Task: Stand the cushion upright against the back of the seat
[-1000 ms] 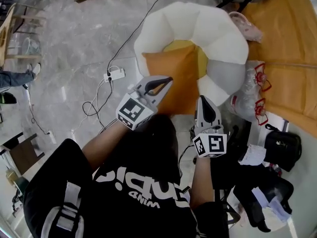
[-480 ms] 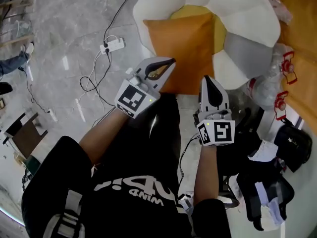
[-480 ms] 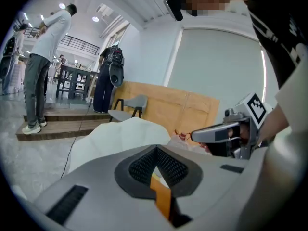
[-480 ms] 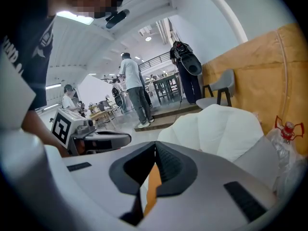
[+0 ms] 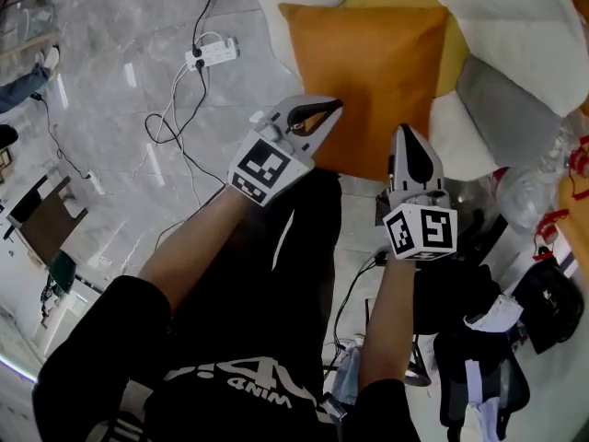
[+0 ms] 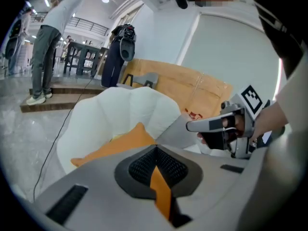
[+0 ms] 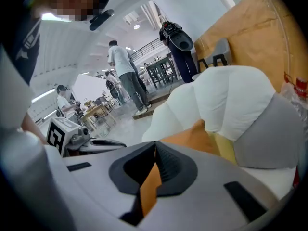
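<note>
At the cushion's near edge, both forearms reached out, tips pitched down. Left gripper (image 5: 333, 108) and right gripper (image 5: 405, 132) were closed, gripping nothing. Orange cushion (image 5: 373, 72) lay flat in the white chair (image 5: 515, 17).

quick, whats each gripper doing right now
left gripper: closed, holding nothing
right gripper: closed, holding nothing

Closed hand-held gripper (image 7: 155, 149), orange cushion (image 7: 194, 138) beyond

One cushion (image 5: 368, 76), one seat (image 5: 515, 26)
</note>
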`<state>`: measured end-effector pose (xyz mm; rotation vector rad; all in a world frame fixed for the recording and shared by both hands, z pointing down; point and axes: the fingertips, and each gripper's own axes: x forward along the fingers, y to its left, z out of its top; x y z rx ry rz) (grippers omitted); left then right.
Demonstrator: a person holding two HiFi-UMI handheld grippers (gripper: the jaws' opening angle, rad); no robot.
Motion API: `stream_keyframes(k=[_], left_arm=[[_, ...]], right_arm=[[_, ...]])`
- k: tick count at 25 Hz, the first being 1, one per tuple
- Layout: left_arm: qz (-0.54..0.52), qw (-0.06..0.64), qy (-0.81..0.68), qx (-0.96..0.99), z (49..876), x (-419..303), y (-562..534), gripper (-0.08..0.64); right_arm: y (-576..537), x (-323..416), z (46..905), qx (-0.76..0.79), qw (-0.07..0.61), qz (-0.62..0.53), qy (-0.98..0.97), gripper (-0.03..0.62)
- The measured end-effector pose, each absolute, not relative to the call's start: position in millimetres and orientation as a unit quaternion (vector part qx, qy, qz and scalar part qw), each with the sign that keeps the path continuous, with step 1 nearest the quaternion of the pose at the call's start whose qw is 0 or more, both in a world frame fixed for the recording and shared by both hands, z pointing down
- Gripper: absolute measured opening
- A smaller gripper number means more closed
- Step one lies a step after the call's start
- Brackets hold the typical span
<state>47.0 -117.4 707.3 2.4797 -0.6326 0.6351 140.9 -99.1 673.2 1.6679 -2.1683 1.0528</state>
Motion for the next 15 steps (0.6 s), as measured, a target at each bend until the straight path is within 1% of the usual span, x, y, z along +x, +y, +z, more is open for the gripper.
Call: stream_keyframes(k=[2, 3, 4, 5, 7, 8, 11, 15], left_arm=[[0.249, 0.273, -0.236, 0.899, 735.4, 43.8, -116.9, 0.014], [0.260, 0.292, -0.232, 0.891, 749.2, 43.5, -113.9, 0.074], [0.271, 0.315, -0.228, 0.881, 762.9, 43.5, -110.3, 0.188], [0.281, 0.335, -0.227, 0.870, 776.5, 42.7, -107.8, 0.266], [0.299, 0.363, -0.238, 0.850, 804.2, 36.4, -106.0, 0.335], [0.308, 0.375, -0.247, 0.839, 818.0, 31.2, -105.3, 0.347], [0.335, 0.410, -0.275, 0.802, 856.7, 11.4, -104.9, 0.362], [0.368, 0.434, -0.297, 0.767, 891.3, -13.4, -105.4, 0.368]], right_arm=[[-100.3, 138.1, 701.5, 0.551, 0.118, 0.374, -0.737, 0.023], [-99.3, 137.1, 715.6, 0.545, 0.127, 0.386, -0.733, 0.106], [-97.6, 137.5, 730.0, 0.543, 0.139, 0.397, -0.726, 0.255], [-95.6, 139.6, 745.0, 0.546, 0.154, 0.404, -0.717, 0.318], [-89.8, 145.9, 775.6, 0.555, 0.195, 0.407, -0.699, 0.351], [-86.2, 148.7, 790.2, 0.556, 0.214, 0.411, -0.690, 0.360], [-78.3, 156.1, 822.6, 0.558, 0.251, 0.431, -0.664, 0.364], [-69.1, 163.0, 849.3, 0.553, 0.295, 0.439, -0.644, 0.373]])
